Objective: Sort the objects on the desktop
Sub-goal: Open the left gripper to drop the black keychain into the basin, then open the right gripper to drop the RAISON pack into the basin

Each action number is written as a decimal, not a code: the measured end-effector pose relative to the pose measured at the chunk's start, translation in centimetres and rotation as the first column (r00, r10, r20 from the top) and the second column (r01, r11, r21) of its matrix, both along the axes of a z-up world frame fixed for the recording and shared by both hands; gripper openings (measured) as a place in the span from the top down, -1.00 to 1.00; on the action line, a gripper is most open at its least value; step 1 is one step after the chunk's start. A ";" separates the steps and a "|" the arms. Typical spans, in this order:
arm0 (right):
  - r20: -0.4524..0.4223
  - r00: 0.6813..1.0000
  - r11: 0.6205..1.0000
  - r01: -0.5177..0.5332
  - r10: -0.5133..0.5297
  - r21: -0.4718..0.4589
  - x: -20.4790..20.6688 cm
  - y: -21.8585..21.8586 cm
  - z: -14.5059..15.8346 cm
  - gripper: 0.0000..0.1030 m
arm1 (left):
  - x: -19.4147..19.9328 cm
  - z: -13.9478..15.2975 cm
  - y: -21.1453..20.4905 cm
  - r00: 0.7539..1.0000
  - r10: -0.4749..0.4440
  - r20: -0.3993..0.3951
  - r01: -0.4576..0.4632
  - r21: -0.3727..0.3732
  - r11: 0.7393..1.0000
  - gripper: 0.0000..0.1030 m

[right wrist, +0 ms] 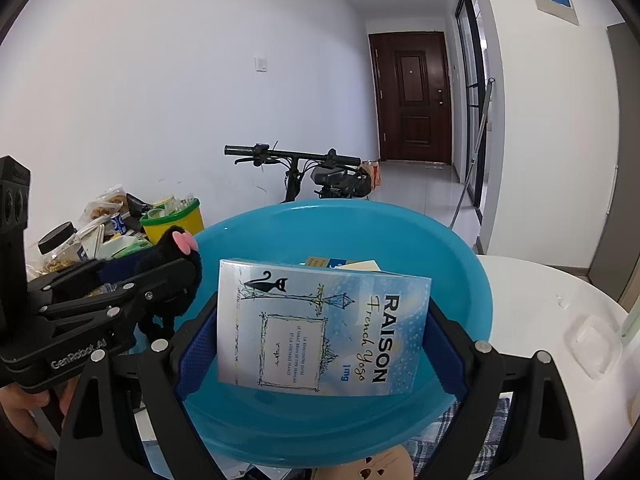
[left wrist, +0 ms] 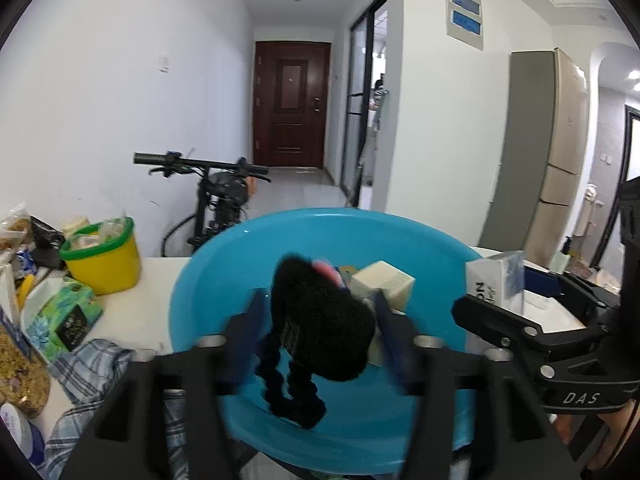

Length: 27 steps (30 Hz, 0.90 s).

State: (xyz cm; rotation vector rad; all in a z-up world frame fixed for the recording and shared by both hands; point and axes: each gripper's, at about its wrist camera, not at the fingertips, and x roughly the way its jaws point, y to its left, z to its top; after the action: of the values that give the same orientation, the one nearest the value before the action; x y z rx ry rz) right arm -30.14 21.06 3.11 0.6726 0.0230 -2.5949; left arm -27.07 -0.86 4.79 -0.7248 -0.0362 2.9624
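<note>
Left tool (left wrist: 320, 320) spread around black plush toy (left wrist: 320, 320) over blue basin (left wrist: 224, 264), right tool (right wrist: 320, 328) pinching Raison box (right wrist: 320, 328) by its 2 edges.

Both grippers are black plastic frames with cut-out triangular windows and silver round screw heads at the joints. The left gripper (left wrist: 318, 328) and the right gripper (right wrist: 322, 330) carry dark blue ribbed pads (right wrist: 191, 354). White lettering reads "GenRobot.AI" on one body, "DAS" on the other.
</note>
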 end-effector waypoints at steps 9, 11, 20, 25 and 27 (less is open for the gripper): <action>0.001 1.000 1.000 0.001 -0.001 -0.013 0.1 0.4 0.3 -0.74 | 0.1 0.0 -0.8 0.997 0.075 -0.012 -0.076 -0.038 0.996 -1.00; 0.004 1.000 1.000 -0.001 0.001 -0.008 0.0 0.3 0.3 -0.74 | -0.1 -0.2 -0.6 0.996 0.084 -0.008 -0.085 -0.057 0.995 -1.00; 0.019 1.000 1.000 0.000 0.000 -0.003 -0.2 0.5 0.0 -0.74 | -0.3 -0.7 -0.5 0.998 0.066 0.014 -0.065 -0.049 0.997 -1.00; 0.016 1.000 1.000 -0.002 0.002 -0.004 0.0 0.4 0.0 -0.74 | -0.3 -0.8 -0.8 0.998 0.066 0.022 -0.065 -0.029 0.997 -1.00; 0.019 1.000 1.000 -0.001 0.001 -0.003 0.0 0.3 0.0 -0.74 | -0.3 -0.8 -0.9 0.998 0.066 0.025 -0.065 -0.025 0.998 -1.00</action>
State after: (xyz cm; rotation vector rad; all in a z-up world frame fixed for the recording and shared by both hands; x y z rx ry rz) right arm -30.17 21.40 3.12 0.6961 0.0137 -2.5873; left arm -27.39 -1.71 4.00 -0.7800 -0.0265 3.0206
